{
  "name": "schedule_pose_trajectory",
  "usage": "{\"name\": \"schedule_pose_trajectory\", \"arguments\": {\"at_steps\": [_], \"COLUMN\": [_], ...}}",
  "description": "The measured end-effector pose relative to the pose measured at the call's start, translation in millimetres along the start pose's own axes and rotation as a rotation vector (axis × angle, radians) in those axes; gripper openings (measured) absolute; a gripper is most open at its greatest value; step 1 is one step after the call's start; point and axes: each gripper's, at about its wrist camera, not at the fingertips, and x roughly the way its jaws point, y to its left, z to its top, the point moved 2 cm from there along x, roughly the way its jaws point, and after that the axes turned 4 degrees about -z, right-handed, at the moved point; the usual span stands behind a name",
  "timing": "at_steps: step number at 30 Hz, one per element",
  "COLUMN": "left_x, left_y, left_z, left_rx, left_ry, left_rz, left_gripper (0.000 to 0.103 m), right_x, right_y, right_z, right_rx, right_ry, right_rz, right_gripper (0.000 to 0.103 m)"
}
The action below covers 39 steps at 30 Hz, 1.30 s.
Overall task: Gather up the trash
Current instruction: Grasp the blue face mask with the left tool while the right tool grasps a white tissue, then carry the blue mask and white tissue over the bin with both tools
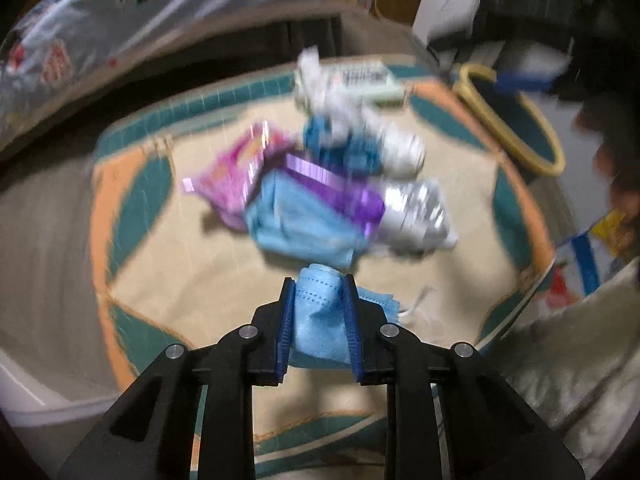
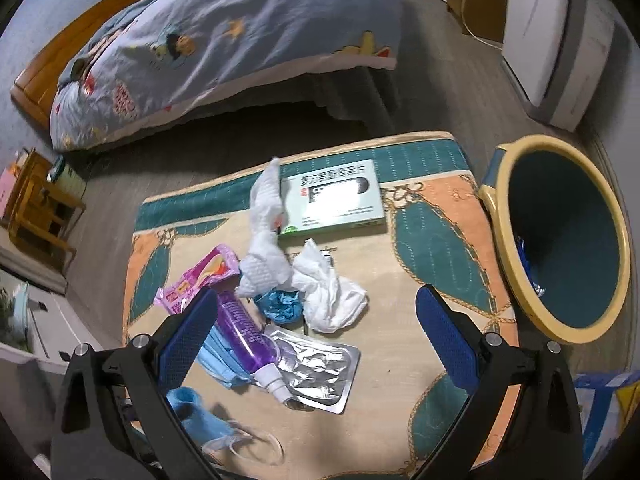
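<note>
Bed (image 2: 224,40) with a cartoon-print quilt runs along the far side of the floor. In front of it lies my rug (image 2: 432,240), beige centre with teal and orange border, all the trash on it. Waste bin (image 2: 560,240), yellow rim and dark teal inside, stands just off the rug's right edge, some scraps already in it. Green-white medicine box (image 2: 336,200) sits flat at the rug's far end, a crumpled white tissue (image 2: 264,240) against its left side, a second one (image 2: 332,296) nearer me. Purple spray bottle (image 2: 244,336) lies on its side over a blue face mask (image 2: 220,356), its cap on a silver blister sheet (image 2: 316,372). Pink wrapper (image 2: 200,280) lies left of the bottle; a small blue wad (image 2: 280,304) is between the tissues.

My left hand-held gripper (image 1: 319,280) is clamped narrow on another blue mask (image 1: 316,320) at the rug's near edge, pads pressing its folds. My right hand-held gripper (image 2: 316,300) hangs wide apart, empty, above the pile.
</note>
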Motion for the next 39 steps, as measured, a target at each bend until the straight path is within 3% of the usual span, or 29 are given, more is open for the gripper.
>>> {"name": "schedule_pose_trajectory", "arguments": {"at_steps": [5, 8, 12, 15, 17, 25, 30, 33, 39], "left_x": [-55, -77, -74, -60, -57, -40, -34, -32, -36], "left_y": [0, 8, 26, 38, 38, 47, 46, 43, 39], "left_z": [49, 76, 85, 92, 98, 114, 120, 122, 124], "left_rx": [0.012, 0.046, 0.016, -0.064, -0.047, -0.074, -0.081, -0.077, -0.074], "left_ry": [-0.124, -0.177, -0.213, -0.210, -0.223, -0.214, -0.204, -0.202, -0.210], "left_rz": [0.003, 0.066, 0.132, 0.090, 0.097, 0.053, 0.037, 0.036, 0.041], "left_gripper": [0.024, 0.024, 0.025, 0.025, 0.025, 0.025, 0.025, 0.025, 0.025], "right_x": [6, 11, 20, 31, 42, 95, 111, 112, 93], "right_y": [-12, -13, -14, -13, -11, 9, 10, 8, -3], "right_z": [4, 7, 11, 12, 12, -8, -17, -17, -9], "right_rx": [-0.005, -0.015, -0.046, -0.061, -0.069, -0.165, -0.196, -0.192, -0.142], "right_ry": [0.016, 0.021, 0.033, 0.058, 0.085, 0.267, 0.329, 0.343, 0.303], "right_rz": [-0.019, -0.014, -0.021, -0.029, -0.032, 0.002, -0.017, -0.005, 0.042], "right_gripper": [0.097, 0.097, 0.097, 0.097, 0.096, 0.045, 0.031, 0.014, 0.011]}}
